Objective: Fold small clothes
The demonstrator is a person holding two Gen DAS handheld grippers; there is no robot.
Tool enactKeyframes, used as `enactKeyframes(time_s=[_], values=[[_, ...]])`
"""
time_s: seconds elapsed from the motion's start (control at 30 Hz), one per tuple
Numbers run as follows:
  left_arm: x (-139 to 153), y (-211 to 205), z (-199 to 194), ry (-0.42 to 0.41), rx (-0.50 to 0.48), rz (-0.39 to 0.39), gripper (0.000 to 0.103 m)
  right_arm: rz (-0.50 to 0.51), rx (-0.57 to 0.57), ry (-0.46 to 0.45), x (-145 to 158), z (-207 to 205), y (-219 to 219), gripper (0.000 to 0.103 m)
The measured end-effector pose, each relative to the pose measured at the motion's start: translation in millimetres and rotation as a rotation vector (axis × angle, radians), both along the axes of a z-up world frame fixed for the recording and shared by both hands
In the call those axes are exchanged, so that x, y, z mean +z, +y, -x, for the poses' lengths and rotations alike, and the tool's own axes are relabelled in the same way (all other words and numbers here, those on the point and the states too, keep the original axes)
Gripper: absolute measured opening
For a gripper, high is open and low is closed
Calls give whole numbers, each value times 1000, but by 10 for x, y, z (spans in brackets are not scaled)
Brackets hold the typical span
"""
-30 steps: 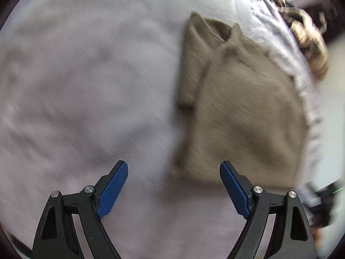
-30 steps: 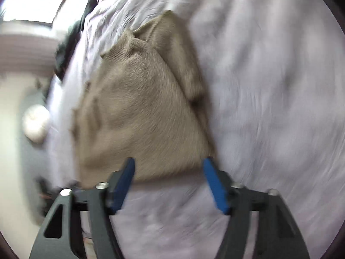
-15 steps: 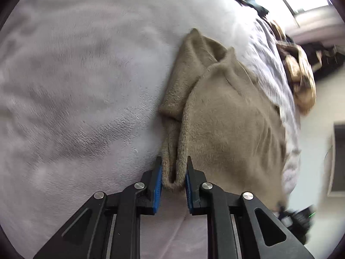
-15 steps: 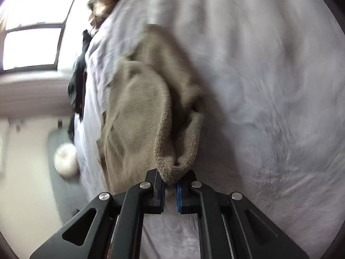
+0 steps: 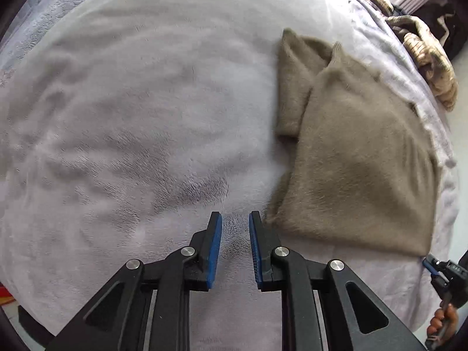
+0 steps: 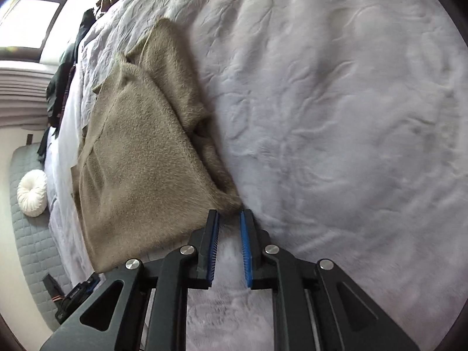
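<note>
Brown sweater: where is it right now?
The brown sweater lies folded on the grey blanket, on the right of the left wrist view and left of centre in the right wrist view, its near corner just ahead of the right gripper.

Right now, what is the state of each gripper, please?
Left gripper: open, holding nothing, beside the brown garment.
Right gripper: open, holding nothing, at the garment's corner.

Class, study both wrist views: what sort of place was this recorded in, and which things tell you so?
Most likely a bedroom. The tan garment lies on a plush grey blanket spread like bedding, a window lets in daylight, and a round white cushion sits on a quilted grey pad.
</note>
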State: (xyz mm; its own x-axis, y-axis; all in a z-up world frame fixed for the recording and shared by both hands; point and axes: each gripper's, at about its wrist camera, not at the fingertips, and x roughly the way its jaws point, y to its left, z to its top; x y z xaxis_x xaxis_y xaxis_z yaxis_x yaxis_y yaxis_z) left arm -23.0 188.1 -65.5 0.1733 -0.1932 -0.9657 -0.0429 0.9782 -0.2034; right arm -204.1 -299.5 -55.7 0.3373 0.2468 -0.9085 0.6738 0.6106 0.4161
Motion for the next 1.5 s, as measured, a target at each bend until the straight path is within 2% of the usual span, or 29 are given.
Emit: enactKeyframes(time_s=[0.07,0.13,0.27,0.43,0.57,0.7,0.8,0.9,1.13,1.23,1.5], values=[[123,-7,-49,-30,-6,37,21,28,4,-32,165,155,-95,18],[216,-159,-174,-64,-46,50,21,52,33,-88,333,132,-62,18],[240,-553,-547,-103,-123,84,21,102,147,-131,475,-259,116,18],[113,-896,-962,-101,-146,75,21,85,214,-124,299,-761,247,18],[5,-1001,-1201,-106,-169,20,21,96,239,-114,181,-1014,269,18],[-215,-997,-1366,-77,-161,-38,21,108,259,-78,-9,-1195,230,18],[-313,-920,-1390,-61,-149,-2,21,89,256,-68,-120,-1226,159,13],[-287,-914,-1370,-68,-166,-15,21,97,258,-73,-130,-1188,84,6],[-152,-933,-1229,-77,-211,-92,21,98,186,-55,-24,-1022,-65,7],[-94,-920,-1166,-73,-211,-90,21,114,197,-46,51,-996,-30,11],[78,-1047,-920,-81,-279,-109,21,98,195,-56,177,-902,58,11]])
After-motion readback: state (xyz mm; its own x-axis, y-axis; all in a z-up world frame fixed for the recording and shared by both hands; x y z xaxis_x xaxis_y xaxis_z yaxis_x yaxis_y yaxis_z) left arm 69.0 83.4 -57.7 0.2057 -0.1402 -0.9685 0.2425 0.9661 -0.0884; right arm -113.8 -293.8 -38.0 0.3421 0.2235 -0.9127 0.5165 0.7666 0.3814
